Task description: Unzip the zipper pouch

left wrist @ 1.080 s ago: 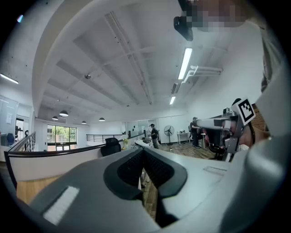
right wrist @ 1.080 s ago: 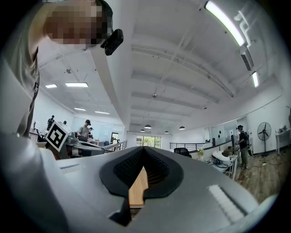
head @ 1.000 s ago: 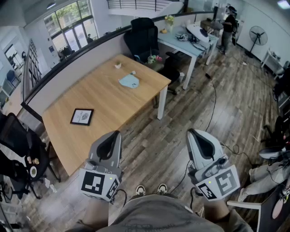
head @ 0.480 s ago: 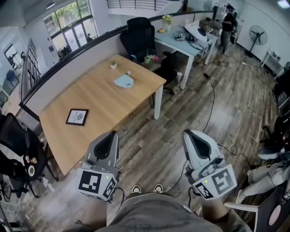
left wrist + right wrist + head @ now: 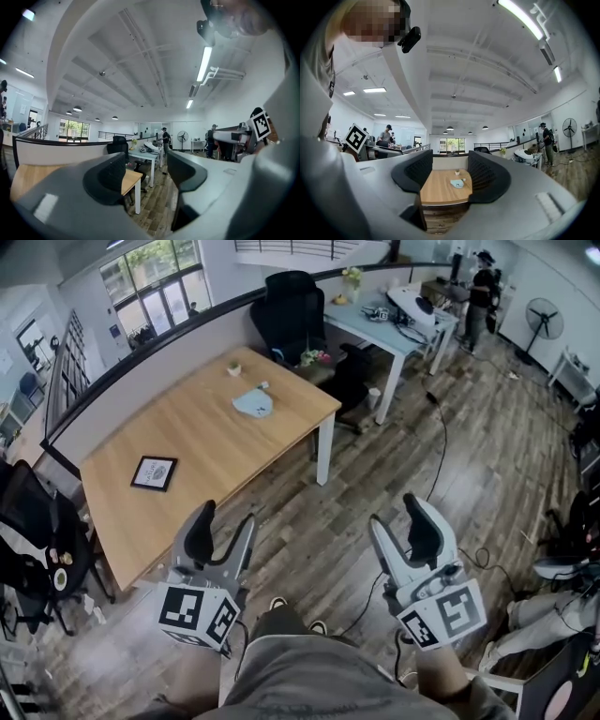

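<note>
The light-blue zipper pouch (image 5: 253, 403) lies flat near the far right end of the wooden table (image 5: 187, 446), well ahead of both grippers. Through the right gripper's jaws the pouch (image 5: 457, 183) shows small on the table (image 5: 440, 192). My left gripper (image 5: 225, 521) hangs over the floor by the table's near corner, its jaws opening with nothing between them. My right gripper (image 5: 401, 519) is over the wooden floor farther right, jaws also opening and empty. In their own views the left gripper (image 5: 146, 168) and right gripper (image 5: 450, 171) show wide gaps.
A black-framed picture (image 5: 153, 472) lies on the table's near left. A small pot (image 5: 232, 368) and a white item (image 5: 265, 385) sit beyond the pouch. Black chairs (image 5: 291, 310) stand behind the table, another (image 5: 28, 521) to its left. A cable (image 5: 441, 451) crosses the floor.
Both grippers' jaws have gone from shut to spread wide. The table has slid slightly left and nearer in the head view.
</note>
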`<state>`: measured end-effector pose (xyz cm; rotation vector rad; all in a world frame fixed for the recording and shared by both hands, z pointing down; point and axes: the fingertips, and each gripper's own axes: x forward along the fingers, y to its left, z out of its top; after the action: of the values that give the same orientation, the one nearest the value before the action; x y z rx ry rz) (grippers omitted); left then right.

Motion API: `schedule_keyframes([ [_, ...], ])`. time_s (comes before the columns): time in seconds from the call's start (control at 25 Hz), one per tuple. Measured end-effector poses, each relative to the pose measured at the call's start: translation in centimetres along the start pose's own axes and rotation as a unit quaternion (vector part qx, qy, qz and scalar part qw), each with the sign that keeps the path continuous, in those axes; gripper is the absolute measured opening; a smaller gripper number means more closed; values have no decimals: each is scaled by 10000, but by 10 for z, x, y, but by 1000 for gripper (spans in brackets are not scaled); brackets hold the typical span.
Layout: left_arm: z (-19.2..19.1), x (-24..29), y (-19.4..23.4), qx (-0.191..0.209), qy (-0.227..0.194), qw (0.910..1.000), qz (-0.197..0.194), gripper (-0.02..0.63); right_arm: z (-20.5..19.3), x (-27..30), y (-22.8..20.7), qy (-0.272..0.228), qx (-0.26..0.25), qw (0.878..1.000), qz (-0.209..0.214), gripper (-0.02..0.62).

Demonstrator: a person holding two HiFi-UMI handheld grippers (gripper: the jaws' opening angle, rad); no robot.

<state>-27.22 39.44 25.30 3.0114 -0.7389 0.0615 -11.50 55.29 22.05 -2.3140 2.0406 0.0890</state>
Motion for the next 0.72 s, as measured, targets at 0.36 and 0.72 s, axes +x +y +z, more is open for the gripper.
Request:
schedule_keyframes([
  [0.36, -7, 41, 10, 85, 101, 9999, -36, 265, -17, 29, -28, 138, 45, 9999, 32, 219],
  [0.72, -20, 124, 68, -7, 293, 9996, -14, 265, -38, 114, -74, 374, 49, 9992, -95, 219],
])
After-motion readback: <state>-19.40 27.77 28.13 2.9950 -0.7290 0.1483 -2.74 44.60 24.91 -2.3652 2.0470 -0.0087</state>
